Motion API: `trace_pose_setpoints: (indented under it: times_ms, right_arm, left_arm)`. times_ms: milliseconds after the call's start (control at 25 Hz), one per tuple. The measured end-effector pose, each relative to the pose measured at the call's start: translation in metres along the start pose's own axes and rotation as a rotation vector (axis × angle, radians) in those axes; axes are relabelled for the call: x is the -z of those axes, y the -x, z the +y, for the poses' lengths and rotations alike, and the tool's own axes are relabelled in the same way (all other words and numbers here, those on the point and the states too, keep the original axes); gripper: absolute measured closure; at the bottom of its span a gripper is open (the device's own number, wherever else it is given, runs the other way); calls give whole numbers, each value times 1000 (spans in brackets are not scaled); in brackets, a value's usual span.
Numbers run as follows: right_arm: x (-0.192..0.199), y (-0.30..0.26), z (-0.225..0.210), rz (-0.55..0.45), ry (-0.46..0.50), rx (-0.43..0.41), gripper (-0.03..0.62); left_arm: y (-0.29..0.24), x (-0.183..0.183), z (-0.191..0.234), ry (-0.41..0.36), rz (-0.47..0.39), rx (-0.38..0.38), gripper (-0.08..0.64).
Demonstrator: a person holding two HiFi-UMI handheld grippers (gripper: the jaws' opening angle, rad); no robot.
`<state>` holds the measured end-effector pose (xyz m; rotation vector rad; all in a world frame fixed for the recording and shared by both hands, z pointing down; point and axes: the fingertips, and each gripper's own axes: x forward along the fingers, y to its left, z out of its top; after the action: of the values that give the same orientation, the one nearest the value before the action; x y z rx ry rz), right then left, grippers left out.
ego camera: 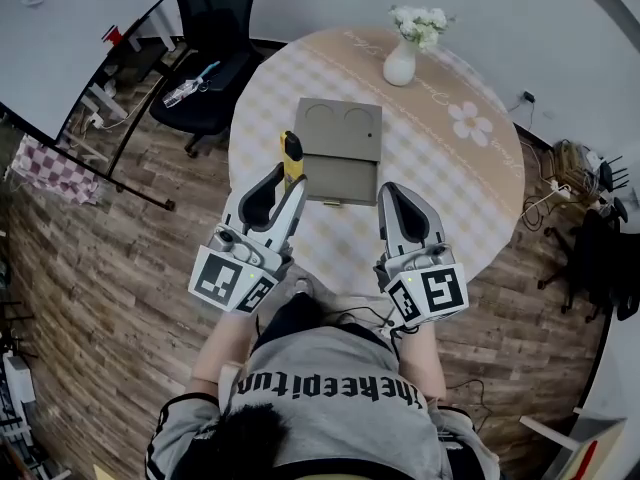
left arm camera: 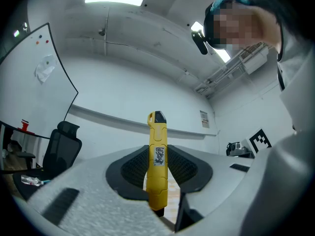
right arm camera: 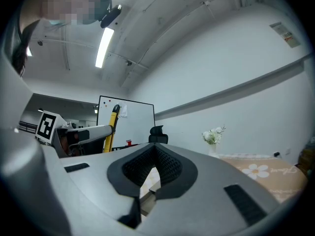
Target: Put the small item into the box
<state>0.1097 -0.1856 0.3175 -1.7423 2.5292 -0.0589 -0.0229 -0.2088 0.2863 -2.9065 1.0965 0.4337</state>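
A yellow utility knife (ego camera: pixel 291 154) stands upright between the jaws of my left gripper (ego camera: pixel 289 182), which is shut on it just left of the box. In the left gripper view the knife (left arm camera: pixel 157 166) rises out of the pinched pads, its dark tip uppermost. The flat tan box (ego camera: pixel 340 153) lies in the middle of the round table, with two round recesses on its far half. My right gripper (ego camera: pixel 398 192) hovers at the box's near right corner, its jaws together with nothing between them. From the right gripper view (right arm camera: pixel 154 149) the knife (right arm camera: pixel 111 127) shows at left.
A checked cloth covers the round table (ego camera: pixel 470 168). At its far side stands a white vase of flowers (ego camera: pixel 402 58). A black office chair (ego camera: pixel 212 38) sits beyond the table's left edge. The person's body is close behind both grippers at the near edge.
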Motion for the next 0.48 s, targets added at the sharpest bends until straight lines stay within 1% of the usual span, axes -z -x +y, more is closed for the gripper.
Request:
trace_pose_setpoints:
  times_ms: [480]
  right_arm:
    - [5, -27, -11, 3, 4, 105, 586]
  left_arm:
    - [-32, 17, 25, 16, 44, 143, 436]
